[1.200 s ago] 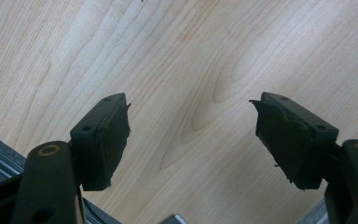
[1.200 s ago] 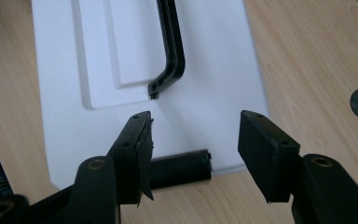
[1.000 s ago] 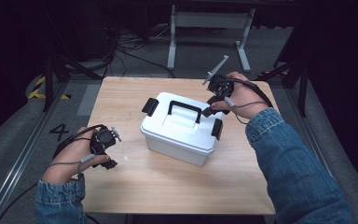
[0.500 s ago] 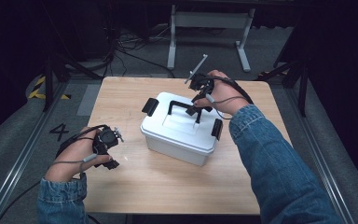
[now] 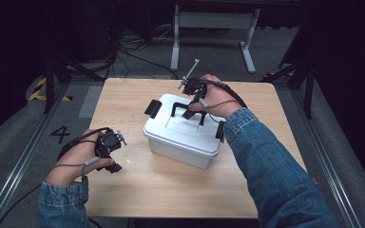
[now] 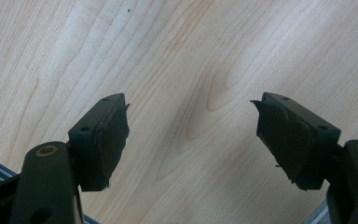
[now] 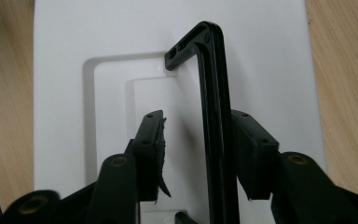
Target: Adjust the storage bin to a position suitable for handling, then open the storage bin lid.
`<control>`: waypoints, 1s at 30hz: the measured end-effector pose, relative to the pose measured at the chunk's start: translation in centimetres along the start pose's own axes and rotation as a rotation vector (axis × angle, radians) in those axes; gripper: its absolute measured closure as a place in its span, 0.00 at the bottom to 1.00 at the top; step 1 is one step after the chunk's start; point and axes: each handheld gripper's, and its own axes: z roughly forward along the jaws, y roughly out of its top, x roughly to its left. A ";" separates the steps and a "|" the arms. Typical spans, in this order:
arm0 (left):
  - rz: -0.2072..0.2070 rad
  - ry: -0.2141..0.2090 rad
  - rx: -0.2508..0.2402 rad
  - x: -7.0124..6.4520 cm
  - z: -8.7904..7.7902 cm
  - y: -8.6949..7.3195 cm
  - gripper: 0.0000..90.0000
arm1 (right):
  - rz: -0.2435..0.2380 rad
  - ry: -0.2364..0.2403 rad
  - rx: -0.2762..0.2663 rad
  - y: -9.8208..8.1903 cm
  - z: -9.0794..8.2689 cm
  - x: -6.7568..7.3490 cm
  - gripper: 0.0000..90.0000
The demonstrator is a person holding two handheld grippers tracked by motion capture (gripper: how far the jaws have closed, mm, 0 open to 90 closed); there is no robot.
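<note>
- The right gripper [image 5: 193, 105] has moved in from beyond the far right corner of the white box [image 5: 183, 137] to a spot right over its lid, at the black handle [image 5: 186, 108]; a second ago it was off past the box's edge.
- That shift suggests the work in hand is taking the box by its handle, and the reach is nearly finished; the squeeze is probably what comes next.
- In the right gripper view the jaws stand partly open with the handle bar [image 7: 213, 121] running up between them. The bar lies close against the right-hand jaw, apparently touching it, while the other jaw is clear of it with white lid showing in the gap. No grip yet.
- The box sits near the middle of the bench [image 5: 138, 190], its black side latches closed.
- The left gripper [image 5: 108, 151] has stayed near the bench's edge, left of the box and well apart from it. Its jaws are spread wide with nothing between them but bare wood [image 6: 191, 70].
</note>
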 end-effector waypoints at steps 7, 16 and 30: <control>0.001 0.000 0.002 0.2 0.1 0.3 0.29 | -0.009 0.000 0.014 0.3 -0.4 0.6 0.89; 0.008 -0.002 0.001 0.2 0.2 0.4 0.29 | -0.012 0.035 0.032 0.4 -0.3 0.5 0.93; 0.011 0.002 0.004 0.2 0.3 0.5 0.28 | -0.018 0.055 0.025 0.5 -0.5 0.4 0.93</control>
